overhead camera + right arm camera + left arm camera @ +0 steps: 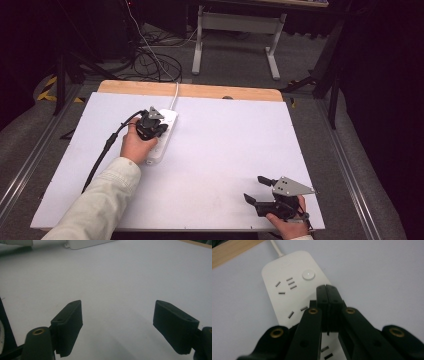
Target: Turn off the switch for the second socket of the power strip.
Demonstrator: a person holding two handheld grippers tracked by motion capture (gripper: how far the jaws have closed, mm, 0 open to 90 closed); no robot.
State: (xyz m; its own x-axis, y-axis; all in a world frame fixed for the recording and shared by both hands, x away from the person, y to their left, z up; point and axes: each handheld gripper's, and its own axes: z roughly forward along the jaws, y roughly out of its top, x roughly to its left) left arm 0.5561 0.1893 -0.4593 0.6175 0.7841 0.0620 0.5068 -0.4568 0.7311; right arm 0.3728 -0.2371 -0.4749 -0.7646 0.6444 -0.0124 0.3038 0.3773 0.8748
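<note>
Hovering above white plastic power strip (292,287) at the table's (215,150) far-left: left gripper (327,287), jaws clenched empty, tip poised beside its round button (308,274), likely to press. Right gripper (125,322) released, idle near-right.

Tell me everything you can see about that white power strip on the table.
The power strip is a flat white slab with rounded corners, plastic by the look of it. Its top carries several sets of socket slots and a round white button near the cord end. A white cord leaves that end toward the table's far wooden edge. It lies flat on the white tabletop. The left gripper, jaws shut, hovers over it near the button; contact is unclear.
</note>
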